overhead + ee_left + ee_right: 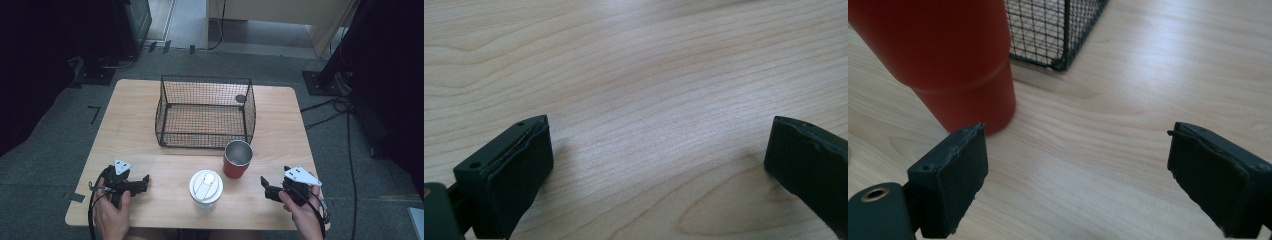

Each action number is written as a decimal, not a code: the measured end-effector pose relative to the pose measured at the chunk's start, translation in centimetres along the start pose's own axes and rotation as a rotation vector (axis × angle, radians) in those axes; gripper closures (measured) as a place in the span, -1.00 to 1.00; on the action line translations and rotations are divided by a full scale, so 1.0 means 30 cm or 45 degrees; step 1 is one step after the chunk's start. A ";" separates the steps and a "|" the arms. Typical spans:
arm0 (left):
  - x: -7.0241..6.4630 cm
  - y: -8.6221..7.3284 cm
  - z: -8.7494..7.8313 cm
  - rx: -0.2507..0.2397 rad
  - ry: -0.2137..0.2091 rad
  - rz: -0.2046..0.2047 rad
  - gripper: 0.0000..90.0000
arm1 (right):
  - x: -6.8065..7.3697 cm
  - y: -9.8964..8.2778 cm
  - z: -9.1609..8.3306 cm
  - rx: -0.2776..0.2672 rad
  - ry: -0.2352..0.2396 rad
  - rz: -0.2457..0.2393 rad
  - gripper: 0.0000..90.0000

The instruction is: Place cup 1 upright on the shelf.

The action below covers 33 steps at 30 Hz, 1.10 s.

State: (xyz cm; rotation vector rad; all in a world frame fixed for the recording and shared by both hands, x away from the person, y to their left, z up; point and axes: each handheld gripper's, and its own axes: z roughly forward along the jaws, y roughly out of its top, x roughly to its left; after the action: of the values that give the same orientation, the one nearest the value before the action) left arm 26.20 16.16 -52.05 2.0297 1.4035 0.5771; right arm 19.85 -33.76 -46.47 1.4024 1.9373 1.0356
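A red cup (237, 160) with a steel inside stands upright just in front of the black wire basket (205, 112). A round white lid (206, 186) lies flat near the table's front edge, left of the cup. My left gripper (145, 182) rests at the front left, open, with bare wood between its jaws in the left gripper view (659, 145). My right gripper (265, 189) sits at the front right, open and holding nothing (1078, 150). In the right gripper view the red cup (948, 55) rises just beyond its left jaw, apart from it.
The wooden table (140, 125) has bare wood on both sides of the basket. A corner of the wire basket (1058, 30) stands behind the cup. A small dark disc (241, 98) lies beyond the basket's far right corner. Cables and stands ring the table on the floor.
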 end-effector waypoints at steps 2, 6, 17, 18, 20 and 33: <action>0.000 0.000 0.000 -0.001 0.000 0.000 -1.00 | 0.012 0.016 -0.002 -0.011 0.010 -0.007 -0.79; -0.001 0.000 0.000 -0.002 0.000 -0.004 -1.00 | 0.037 0.040 -0.005 -0.031 0.031 -0.024 -0.79; -0.001 0.000 0.000 -0.002 0.000 -0.004 -1.00 | 0.090 0.101 0.001 -0.073 0.093 -0.064 -0.79; -0.001 0.000 0.000 -0.002 0.000 -0.004 -1.00 | 0.090 0.101 0.001 -0.073 0.093 -0.064 -0.79; -0.001 0.000 0.000 -0.003 0.000 -0.004 -1.00 | 0.097 0.108 0.004 -0.074 0.102 -0.064 -0.81; -0.001 0.000 0.000 -0.002 0.000 -0.004 -1.00 | 0.142 0.149 0.044 -0.067 0.140 -0.082 -0.95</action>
State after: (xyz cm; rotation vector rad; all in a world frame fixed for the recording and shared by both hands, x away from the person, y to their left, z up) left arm 26.20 16.13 -52.06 2.0257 1.4051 0.5765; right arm 21.92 -28.62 -43.46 1.2698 2.0041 1.1461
